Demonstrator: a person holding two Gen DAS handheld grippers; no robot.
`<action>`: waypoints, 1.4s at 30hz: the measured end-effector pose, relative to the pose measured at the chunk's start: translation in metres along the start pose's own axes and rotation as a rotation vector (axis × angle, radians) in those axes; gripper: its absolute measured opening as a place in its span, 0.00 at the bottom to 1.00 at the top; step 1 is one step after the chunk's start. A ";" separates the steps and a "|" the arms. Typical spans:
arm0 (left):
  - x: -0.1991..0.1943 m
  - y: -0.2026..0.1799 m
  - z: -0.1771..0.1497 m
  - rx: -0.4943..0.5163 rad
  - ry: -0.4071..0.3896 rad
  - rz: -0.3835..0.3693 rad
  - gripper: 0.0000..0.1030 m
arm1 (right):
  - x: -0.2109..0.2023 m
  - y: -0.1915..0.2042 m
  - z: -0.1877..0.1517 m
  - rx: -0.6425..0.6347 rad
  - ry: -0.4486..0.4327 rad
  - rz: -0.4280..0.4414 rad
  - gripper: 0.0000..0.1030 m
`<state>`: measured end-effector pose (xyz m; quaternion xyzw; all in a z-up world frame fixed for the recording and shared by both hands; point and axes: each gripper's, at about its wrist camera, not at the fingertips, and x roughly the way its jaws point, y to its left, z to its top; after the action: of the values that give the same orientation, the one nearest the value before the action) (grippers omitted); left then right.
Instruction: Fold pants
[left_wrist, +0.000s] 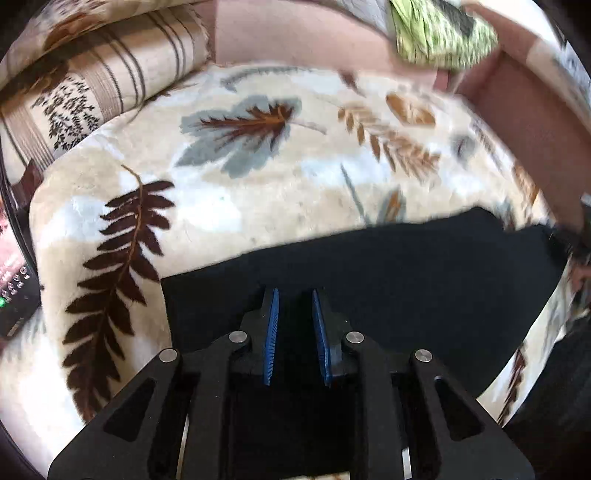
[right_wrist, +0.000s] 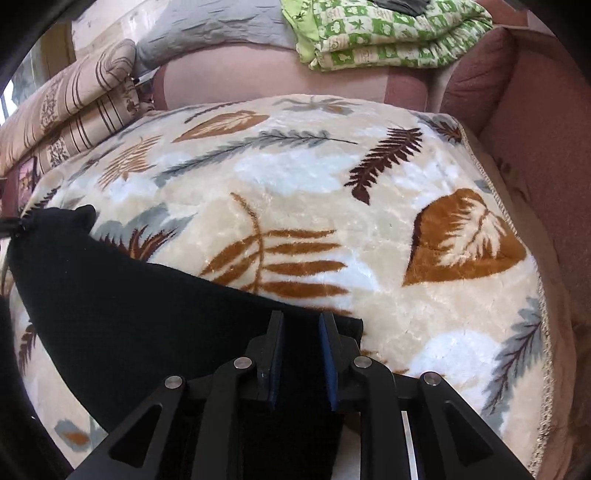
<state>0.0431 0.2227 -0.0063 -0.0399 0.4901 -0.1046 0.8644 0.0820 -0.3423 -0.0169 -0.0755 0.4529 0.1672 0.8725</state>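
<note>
Nearest to us, the left tongs (left_wrist: 294, 295) show two black fingers with blue ribbed pads (left_wrist: 271, 332) and a narrow gap between them. They hang over the black fabric pants (left_wrist: 369, 288), near that garment's left corner. Whether cloth is caught in the gap we cannot tell, since black fabric and black hardware merge there.

We see the right tongs (right_wrist: 301, 319) standing the same way, slightly apart, with blue pads (right_wrist: 327, 354) facing each other. They sit at the right end of the pants (right_wrist: 129, 306), where a short folded edge of the cloth shows just beside the right finger. Again we cannot tell whether the pads press on the fabric.

We find the pants lying flat as a dark band across the near part of a plush cream blanket printed with brown, rust and grey leaves (right_wrist: 295, 206), which covers a bed. In the right wrist view the far end of the pants reaches to the left, where a small bunched tip (right_wrist: 83, 214) rises.

Beyond the pants, across the blanket (left_wrist: 258, 184), a pink padded headboard (right_wrist: 229, 77) stands. A folded green and white patterned quilt (right_wrist: 388, 37) rests above it to the right. Striped beige and brown bedding (left_wrist: 110, 74) is stacked to the left of the pants, farther back.
</note>
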 end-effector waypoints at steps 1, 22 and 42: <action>-0.001 0.001 0.001 -0.012 0.000 -0.006 0.18 | 0.000 0.002 0.000 -0.004 0.002 -0.009 0.18; -0.040 -0.026 -0.066 0.070 0.038 0.022 0.18 | 0.070 0.262 0.085 -0.360 -0.034 0.330 0.19; -0.078 -0.048 -0.043 -0.012 -0.067 0.002 0.18 | -0.011 0.308 0.027 -0.473 -0.238 0.354 0.29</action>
<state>-0.0395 0.1946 0.0455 -0.0483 0.4615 -0.0996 0.8802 -0.0138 -0.0496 0.0140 -0.1762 0.3025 0.4245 0.8350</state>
